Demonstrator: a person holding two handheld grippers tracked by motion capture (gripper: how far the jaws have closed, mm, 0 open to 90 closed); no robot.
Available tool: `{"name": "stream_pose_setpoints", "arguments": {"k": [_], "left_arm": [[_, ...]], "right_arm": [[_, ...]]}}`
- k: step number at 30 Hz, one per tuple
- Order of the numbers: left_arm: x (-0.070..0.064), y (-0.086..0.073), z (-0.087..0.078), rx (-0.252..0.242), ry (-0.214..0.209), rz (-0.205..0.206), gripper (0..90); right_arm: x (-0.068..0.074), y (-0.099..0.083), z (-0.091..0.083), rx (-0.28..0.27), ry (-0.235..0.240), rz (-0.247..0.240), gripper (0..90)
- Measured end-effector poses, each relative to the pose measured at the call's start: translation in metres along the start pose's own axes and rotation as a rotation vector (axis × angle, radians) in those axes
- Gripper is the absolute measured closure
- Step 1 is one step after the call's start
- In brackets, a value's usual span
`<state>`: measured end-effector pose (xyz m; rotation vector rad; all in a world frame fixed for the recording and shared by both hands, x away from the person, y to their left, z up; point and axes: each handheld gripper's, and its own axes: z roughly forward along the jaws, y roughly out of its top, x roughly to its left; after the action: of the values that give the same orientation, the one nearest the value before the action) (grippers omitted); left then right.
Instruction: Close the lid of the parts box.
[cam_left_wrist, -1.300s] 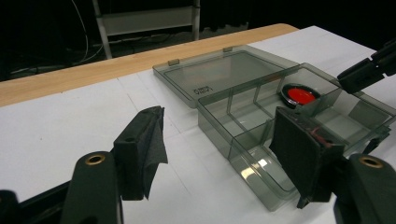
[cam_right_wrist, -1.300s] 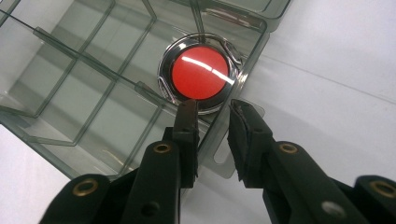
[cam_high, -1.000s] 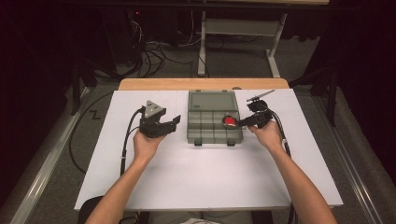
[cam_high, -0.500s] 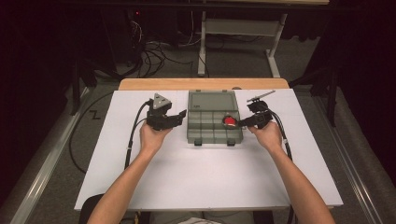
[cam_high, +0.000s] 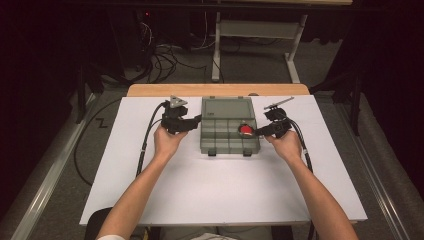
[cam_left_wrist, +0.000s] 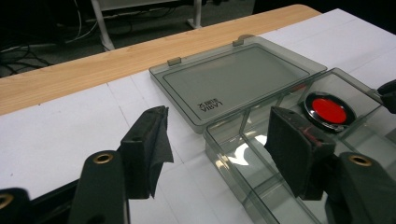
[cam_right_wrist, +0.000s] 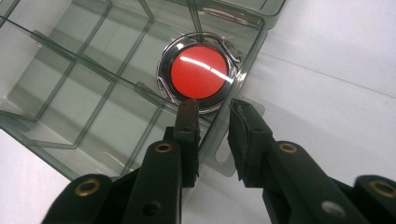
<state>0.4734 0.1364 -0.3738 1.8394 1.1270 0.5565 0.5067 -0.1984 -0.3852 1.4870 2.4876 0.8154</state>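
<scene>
Two grippers flank the open box (cam_high: 229, 132), frame centre. Left gripper (cam_left_wrist: 219, 140) wide, straddling the box's near wall. Right gripper (cam_right_wrist: 214, 119) narrow, empty, at the red disc (cam_right_wrist: 199, 72). Suggest steadying box first, then widening right jaws around disc rim.

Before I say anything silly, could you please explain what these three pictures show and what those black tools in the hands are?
A person sits at a white table and holds a two-jaw claw in each hand; there is no robot arm. One picture comes from a camera above; the other two come from cameras riding on the claws.

On the table lies a clear grey box with compartments, its lid folded open and flat. One compartment holds a red round disc with a shiny rim.

The left claw is wide open at the box's near corner. The right claw has its jaws astride the box wall by the disc, not quite closed. Neither holds anything yet.
</scene>
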Motion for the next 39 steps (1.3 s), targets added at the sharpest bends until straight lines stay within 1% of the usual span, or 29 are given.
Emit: {"name": "stream_pose_setpoints", "arguments": {"k": [3, 6, 9, 12, 16, 18, 22, 26, 32, 34, 39], "left_arm": [[-0.001, 0.004, 0.004, 0.013, 0.02, 0.011, 42.8], [-0.001, 0.007, 0.008, 0.025, 0.009, 0.006, 44.3], [-0.002, 0.01, 0.011, 0.047, 0.007, 0.004, 44.7], [-0.002, 0.014, 0.015, 0.075, 0.016, 0.009, 44.6], [-0.002, 0.02, 0.021, 0.092, 0.022, 0.021, 44.4], [-0.003, 0.023, 0.027, 0.117, 0.028, 0.03, 44.0], [-0.005, 0.03, 0.036, 0.166, 0.02, 0.036, 43.5], [-0.008, 0.036, 0.044, 0.201, 0.011, 0.043, 42.7], [-0.011, 0.045, 0.052, 0.23, 0.009, 0.05, 43.7], [-0.012, 0.048, 0.055, 0.242, 0.018, 0.054, 43.9], [-0.011, 0.056, 0.063, 0.275, 0.027, 0.045, 44.1]], "right_arm": [[-0.001, 0.0, 0.0, -0.001, 0.002, -0.004, 75.2], [-0.001, 0.0, 0.0, 0.001, 0.002, -0.004, 75.2], [0.0, 0.001, 0.0, 0.002, 0.002, -0.002, 75.2], [0.0, 0.0, 0.0, 0.001, 0.001, -0.002, 75.2], [0.0, 0.001, 0.0, 0.003, 0.001, -0.001, 75.2], [0.0, 0.001, 0.0, 0.006, 0.001, -0.001, 75.2], [0.001, 0.0, 0.0, -0.001, -0.007, -0.016, 75.4], [0.002, 0.0, 0.0, 0.0, -0.013, -0.016, 75.5], [0.003, 0.0, 0.0, 0.003, -0.022, -0.02, 75.7], [0.004, 0.0, 0.0, 0.006, -0.023, -0.017, 75.7], [0.004, 0.0, 0.0, 0.005, -0.022, -0.019, 75.7]]}}
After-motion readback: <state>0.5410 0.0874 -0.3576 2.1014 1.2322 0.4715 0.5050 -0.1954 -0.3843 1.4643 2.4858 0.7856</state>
